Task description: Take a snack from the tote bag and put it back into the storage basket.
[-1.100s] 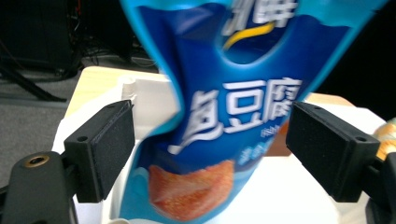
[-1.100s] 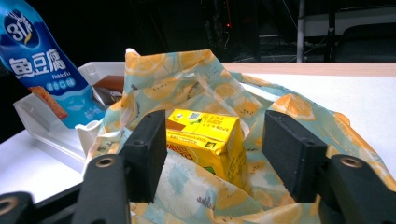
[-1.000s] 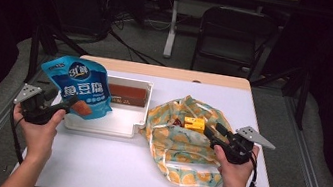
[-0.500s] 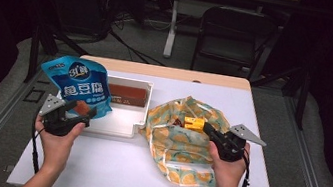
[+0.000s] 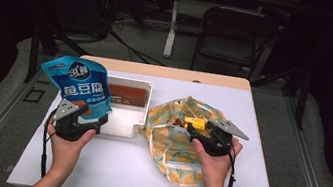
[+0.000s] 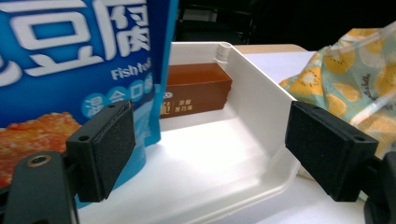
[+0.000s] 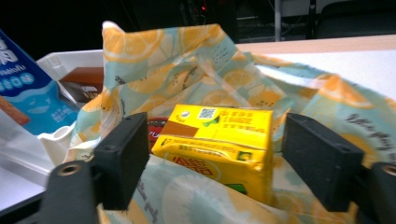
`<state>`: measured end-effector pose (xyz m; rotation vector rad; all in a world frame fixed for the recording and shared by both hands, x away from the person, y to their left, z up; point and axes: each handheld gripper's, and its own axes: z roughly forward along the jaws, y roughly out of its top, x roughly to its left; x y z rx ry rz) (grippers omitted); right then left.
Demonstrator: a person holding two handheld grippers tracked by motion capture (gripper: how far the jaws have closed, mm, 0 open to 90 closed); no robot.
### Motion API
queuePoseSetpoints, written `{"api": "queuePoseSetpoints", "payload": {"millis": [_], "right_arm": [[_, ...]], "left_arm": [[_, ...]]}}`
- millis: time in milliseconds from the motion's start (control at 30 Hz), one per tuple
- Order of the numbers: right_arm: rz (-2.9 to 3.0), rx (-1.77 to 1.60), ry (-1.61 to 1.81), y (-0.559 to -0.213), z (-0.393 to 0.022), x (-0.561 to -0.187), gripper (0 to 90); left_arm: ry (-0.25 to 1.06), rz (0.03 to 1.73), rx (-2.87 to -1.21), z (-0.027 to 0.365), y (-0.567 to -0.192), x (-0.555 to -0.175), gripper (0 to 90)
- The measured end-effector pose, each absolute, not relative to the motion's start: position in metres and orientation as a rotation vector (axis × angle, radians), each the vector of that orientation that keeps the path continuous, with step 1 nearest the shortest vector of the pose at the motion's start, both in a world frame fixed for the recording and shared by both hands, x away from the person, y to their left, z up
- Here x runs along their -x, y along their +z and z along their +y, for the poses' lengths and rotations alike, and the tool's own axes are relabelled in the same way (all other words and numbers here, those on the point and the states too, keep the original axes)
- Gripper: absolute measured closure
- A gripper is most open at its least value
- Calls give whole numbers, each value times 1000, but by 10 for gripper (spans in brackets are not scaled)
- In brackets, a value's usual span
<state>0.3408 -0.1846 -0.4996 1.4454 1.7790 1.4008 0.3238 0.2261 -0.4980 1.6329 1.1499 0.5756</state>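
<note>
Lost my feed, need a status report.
Both grippers open. Right gripper brackets yellow carton on fruit-print bag. Left gripper by blue pouch, unheld.

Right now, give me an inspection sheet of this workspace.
Surface: white table, bare at the front.
Job's things: yellow carton in the lemon-print bag; blue pouch standing at the white tray, a brown box inside.
Clutter: nothing seen.
Grippers: left gripper open at the tray's corner; right gripper open, jaws just opened, either side of the carton, not pressing.
Cables: one trails from each gripper.
Surroundings: dark room, chair behind.
</note>
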Motion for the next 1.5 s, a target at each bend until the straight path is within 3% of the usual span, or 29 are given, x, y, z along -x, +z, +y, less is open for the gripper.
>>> {"api": "queuePoseSetpoints", "payload": {"millis": [300, 900, 1033, 1133, 1200, 1500], "right_arm": [[1758, -1508, 1302, -509, -169, -350, 97], [1775, -1527, 1253, -532, -164, -369, 16], [1752, -1520, 1303, -533, -163, -369, 131], [1760, -1486, 1263, -531, -163, -367, 168], [1748, -1461, 1224, -529, -165, -364, 283], [1776, -1456, 1257, -526, -180, -362, 292]], "left_arm": [[554, 1142, -1664, 218, -504, -325, 169], [541, 1151, -1681, 214, -509, -326, 175], [541, 1147, -1681, 214, -509, -325, 179], [541, 1146, -1680, 215, -508, -324, 182], [542, 1147, -1678, 216, -508, -324, 185], [540, 1143, -1680, 214, -509, -325, 192]]}}
